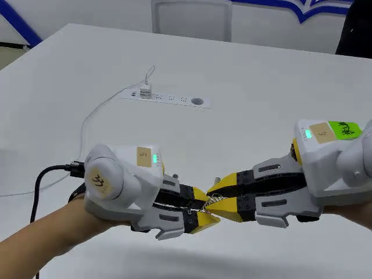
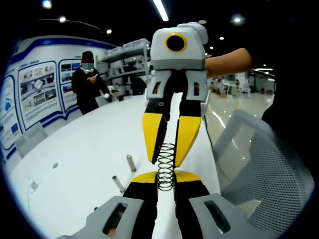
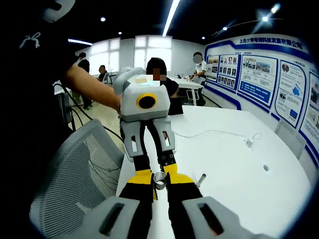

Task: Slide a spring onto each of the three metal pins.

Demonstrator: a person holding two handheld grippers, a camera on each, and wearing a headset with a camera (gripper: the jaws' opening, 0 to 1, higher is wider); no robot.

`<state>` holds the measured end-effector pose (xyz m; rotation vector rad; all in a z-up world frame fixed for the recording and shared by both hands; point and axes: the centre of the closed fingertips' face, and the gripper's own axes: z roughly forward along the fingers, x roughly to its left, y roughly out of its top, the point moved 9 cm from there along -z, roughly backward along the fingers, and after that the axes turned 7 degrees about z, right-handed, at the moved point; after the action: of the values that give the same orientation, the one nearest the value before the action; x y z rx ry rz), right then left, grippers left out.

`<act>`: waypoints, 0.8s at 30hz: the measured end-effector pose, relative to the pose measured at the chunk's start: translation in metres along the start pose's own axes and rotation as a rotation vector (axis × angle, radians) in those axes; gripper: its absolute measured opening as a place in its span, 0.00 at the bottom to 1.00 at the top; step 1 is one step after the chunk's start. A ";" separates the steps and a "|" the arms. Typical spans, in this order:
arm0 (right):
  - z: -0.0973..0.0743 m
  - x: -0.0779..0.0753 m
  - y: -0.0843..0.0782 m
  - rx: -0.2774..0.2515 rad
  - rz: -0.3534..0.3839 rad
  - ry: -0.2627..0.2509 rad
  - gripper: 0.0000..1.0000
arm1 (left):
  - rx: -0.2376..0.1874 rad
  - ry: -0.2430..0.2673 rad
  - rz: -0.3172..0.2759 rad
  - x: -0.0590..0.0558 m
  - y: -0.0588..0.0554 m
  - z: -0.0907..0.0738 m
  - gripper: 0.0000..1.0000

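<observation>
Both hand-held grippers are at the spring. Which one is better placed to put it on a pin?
Slightly the left hand-held gripper: both grip the spring, but two pins stand beside its jaws on the table; the right hand-held gripper has one beside it.

The spring [image 2: 166, 167] is bright, glossy metal wire, the pins [image 2: 131, 163] duller grey metal, the table [image 1: 244, 75] smooth white with a soft sheen, the left gripper [image 1: 204, 208] and right gripper [image 1: 216, 199] smooth pale grey plastic with matt yellow-and-black jaws, and the chair [image 2: 269, 169] back grey woven mesh.
</observation>
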<state>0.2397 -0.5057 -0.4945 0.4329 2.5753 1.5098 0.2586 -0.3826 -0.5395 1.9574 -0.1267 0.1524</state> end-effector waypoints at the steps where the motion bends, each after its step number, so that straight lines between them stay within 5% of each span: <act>1: 0.000 0.000 0.001 -0.005 0.002 -0.008 0.10 | -0.001 0.007 -0.003 0.001 0.000 -0.001 0.11; 10: 0.000 -0.005 0.007 -0.028 -0.010 -0.037 0.10 | 0.005 0.068 0.002 0.008 -0.002 -0.007 0.16; 24: -0.010 -0.027 0.006 -0.030 0.008 -0.130 0.10 | 0.008 0.173 -0.032 0.020 -0.005 -0.019 0.52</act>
<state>0.2643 -0.5200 -0.4857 0.5204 2.4520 1.4686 0.2787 -0.3631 -0.5337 1.9435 0.0190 0.3010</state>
